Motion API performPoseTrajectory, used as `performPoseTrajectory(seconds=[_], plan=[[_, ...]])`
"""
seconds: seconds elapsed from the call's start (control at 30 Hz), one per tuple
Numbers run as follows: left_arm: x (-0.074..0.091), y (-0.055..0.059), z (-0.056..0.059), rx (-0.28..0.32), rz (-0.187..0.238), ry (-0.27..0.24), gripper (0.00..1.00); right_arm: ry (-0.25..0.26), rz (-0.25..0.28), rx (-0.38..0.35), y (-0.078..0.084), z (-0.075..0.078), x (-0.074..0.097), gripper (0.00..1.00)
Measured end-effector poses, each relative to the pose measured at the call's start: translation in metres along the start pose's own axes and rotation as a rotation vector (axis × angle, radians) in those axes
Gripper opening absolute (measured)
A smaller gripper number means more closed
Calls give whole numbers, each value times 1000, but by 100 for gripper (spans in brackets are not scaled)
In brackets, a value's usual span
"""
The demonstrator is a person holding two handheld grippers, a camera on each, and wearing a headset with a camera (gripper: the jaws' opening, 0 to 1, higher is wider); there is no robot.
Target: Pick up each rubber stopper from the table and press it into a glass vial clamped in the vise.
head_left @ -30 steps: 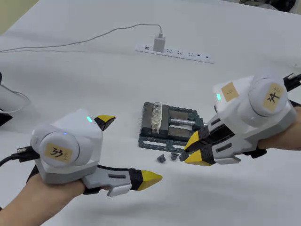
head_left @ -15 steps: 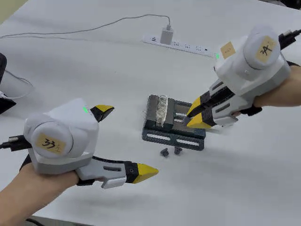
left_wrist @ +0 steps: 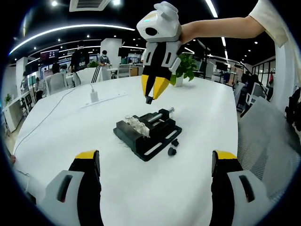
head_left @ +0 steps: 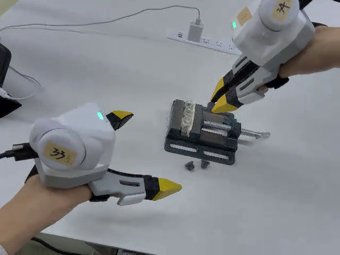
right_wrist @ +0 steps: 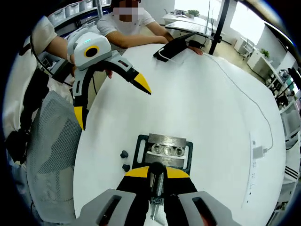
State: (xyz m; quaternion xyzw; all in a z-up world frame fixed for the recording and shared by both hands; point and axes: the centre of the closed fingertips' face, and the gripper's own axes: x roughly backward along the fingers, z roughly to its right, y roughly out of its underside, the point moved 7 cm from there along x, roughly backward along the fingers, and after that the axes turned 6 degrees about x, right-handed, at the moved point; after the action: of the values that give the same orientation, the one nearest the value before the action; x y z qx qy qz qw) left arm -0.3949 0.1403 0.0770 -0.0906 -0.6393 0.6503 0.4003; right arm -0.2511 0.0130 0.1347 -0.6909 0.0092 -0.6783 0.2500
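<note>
White table lies under all. Nearest me, at 8 o'clock from the vise, my left gripper waits with jaws wide, holding nothing. Two loose stoppers lie at the vise's 6 o'clock. Beyond, my right gripper pinches a dark stopper near the vials, at their 2 o'clock. If I press off-centre, I think it may slip out, or glass may crack.

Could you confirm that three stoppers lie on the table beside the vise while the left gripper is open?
Not quite: two stoppers, not three, lie on the table beside the vise, as the head view shows. The left gripper is indeed open.
</note>
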Motion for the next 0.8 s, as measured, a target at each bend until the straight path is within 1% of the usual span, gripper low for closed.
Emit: performPoseTrajectory(seconds=[0.23,0.33,0.43,0.63,0.7,0.8], plan=[[0,2,-4,6,-6,0,99,-11,-30,29,-5,16,-9,6],[0,4,-6,10,-16,-3,99,-7,-38,41,-10,22,-14,6],[0,7,-6,10,-26,-6,99,-15,-49,60,-13,26,-18,6],[1,12,-7,23,-37,-12,98,-32,-81,73,-16,29,-26,6],[1,13,-7,26,-38,-15,98,-39,-84,61,-17,33,-29,6],[1,14,-7,30,-40,-14,98,-53,-95,58,-16,31,-29,6]])
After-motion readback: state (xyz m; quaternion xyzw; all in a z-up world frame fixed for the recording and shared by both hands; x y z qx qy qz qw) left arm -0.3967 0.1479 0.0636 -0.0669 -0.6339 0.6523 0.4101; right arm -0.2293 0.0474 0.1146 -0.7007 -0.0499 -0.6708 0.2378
